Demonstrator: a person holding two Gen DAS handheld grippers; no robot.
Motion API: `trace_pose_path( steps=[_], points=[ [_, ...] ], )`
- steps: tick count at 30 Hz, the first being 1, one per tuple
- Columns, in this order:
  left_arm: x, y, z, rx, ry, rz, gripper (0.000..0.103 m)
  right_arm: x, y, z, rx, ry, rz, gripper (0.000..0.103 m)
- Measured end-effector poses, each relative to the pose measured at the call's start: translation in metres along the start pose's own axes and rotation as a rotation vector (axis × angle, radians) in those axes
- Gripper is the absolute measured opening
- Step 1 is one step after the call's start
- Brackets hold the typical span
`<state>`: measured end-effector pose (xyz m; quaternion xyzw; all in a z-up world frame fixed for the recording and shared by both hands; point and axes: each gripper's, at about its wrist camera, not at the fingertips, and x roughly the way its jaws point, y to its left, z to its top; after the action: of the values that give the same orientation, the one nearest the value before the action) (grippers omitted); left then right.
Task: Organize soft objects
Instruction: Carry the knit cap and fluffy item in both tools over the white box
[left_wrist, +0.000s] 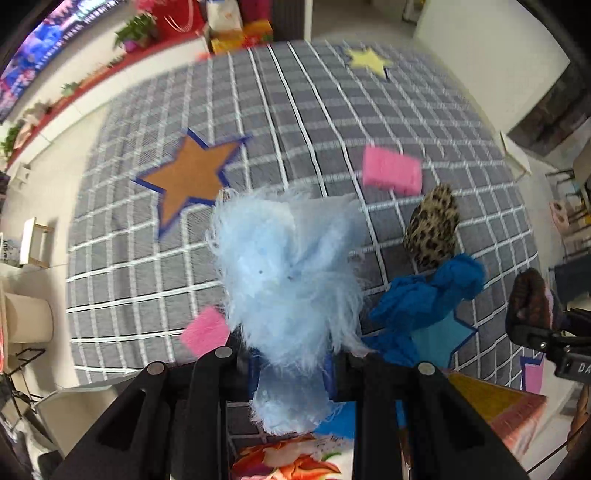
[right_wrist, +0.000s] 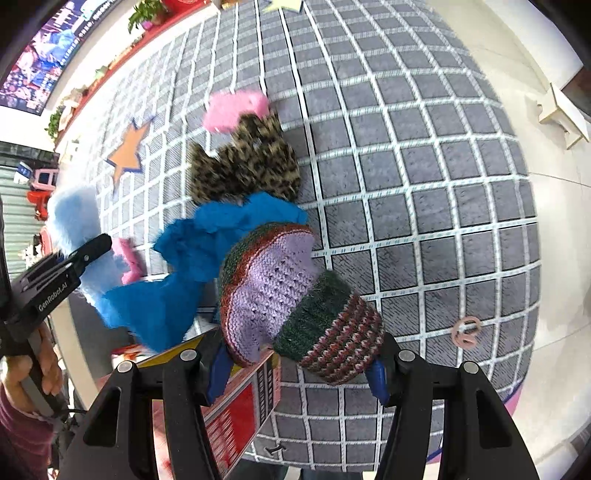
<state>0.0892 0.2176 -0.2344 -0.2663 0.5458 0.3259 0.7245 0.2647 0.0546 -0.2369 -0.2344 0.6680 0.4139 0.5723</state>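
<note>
Left gripper (left_wrist: 291, 373): jaws pressed together on the pale blue furry cloth (left_wrist: 291, 280), which bunches up above the fingertips, clear of the rug.
Right gripper (right_wrist: 303, 369): jaws pinching the knitted piece (right_wrist: 291, 299), lilac with green and dark red bands, held off the rug.
Rug (left_wrist: 332, 122): grey with a white grid, spread on the floor and set with an orange star (left_wrist: 188, 177) and a yellow star (left_wrist: 369, 61).
Leopard-print cloth (right_wrist: 247, 162): lying on the rug, touching the bright blue cloth (right_wrist: 207, 258).
Bright blue cloth: crumpled beside the knitted piece in the right wrist view.
Pink pieces: one pink block (left_wrist: 391, 170) beyond the leopard-print cloth, another pink block (left_wrist: 205, 330) just beside the left gripper.
Person: a hand (right_wrist: 33, 373) grips the left gripper's handle.
</note>
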Motion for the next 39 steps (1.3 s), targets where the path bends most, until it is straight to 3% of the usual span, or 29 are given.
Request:
trace_pose_path(
  steps=[4, 12, 26, 39],
  points=[
    [-0.026, 0.010, -0.025, -0.046, -0.058, -0.006, 0.029, -0.021, -0.007, -0.015, 0.012, -0.050, 0.008, 0.061],
    [-0.071, 0.023, -0.066, -0.123, -0.118, -0.066, 0.029, -0.052, 0.017, -0.043, -0.002, -0.094, 0.041, 0.061],
    [-0.128, 0.050, -0.148, -0.175, -0.162, -0.066, 0.029, -0.078, 0.107, -0.084, -0.122, -0.166, 0.012, 0.061],
    [-0.149, 0.083, -0.209, -0.253, -0.163, 0.004, 0.029, -0.044, 0.201, -0.123, -0.337, -0.083, 0.044, 0.061]
  ],
)
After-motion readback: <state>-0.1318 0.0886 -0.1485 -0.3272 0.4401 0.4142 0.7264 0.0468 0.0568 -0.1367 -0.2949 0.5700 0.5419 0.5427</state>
